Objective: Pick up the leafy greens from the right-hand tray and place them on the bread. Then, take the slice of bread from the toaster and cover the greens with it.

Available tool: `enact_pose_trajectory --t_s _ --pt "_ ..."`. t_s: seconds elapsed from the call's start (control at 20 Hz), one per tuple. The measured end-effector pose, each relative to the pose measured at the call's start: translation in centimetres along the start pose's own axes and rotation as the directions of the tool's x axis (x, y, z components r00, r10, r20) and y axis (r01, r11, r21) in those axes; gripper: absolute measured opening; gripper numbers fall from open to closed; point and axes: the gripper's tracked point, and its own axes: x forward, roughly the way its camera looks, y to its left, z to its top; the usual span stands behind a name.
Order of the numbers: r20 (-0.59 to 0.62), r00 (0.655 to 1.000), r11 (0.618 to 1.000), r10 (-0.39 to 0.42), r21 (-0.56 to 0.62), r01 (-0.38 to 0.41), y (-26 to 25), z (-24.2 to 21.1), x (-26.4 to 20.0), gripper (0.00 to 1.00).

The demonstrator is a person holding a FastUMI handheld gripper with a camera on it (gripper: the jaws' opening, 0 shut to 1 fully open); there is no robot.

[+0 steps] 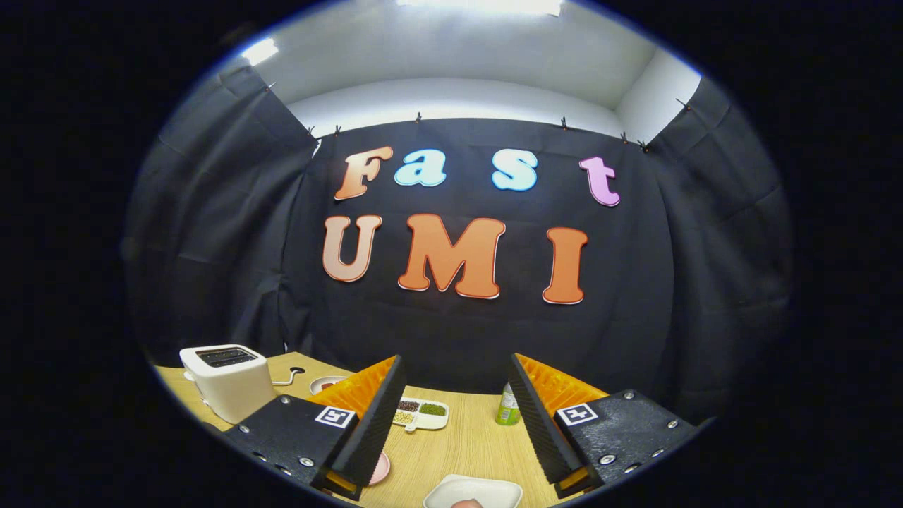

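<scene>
Lower left: toaster, slots up, so the bread lifts straight out; no slice visible from here. Your gripper is spread wide, holding nothing, raised over the table. White tray sits bottom centre between the fingers; can't spot the greens.

A wooden bench carries a white toaster at the far left, a small divided dish of beans at the middle, a green bottle to its right, and a white tray nearest.
</scene>
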Motion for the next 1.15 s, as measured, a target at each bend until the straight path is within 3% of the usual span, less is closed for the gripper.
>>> enact_pose_trajectory --t_s 0.35,0.7,1.15 --pt "0.097 0.995 0.999 -0.017 -0.033 0.02 -0.5 2.7 -3.8 0.89" --pt "0.109 0.993 0.999 0.036 -0.02 -0.034 0.3 3.4 -4.6 0.91" --pt "0.123 0.992 0.999 0.032 0.029 -0.036 0.3 4.8 -4.0 0.94"
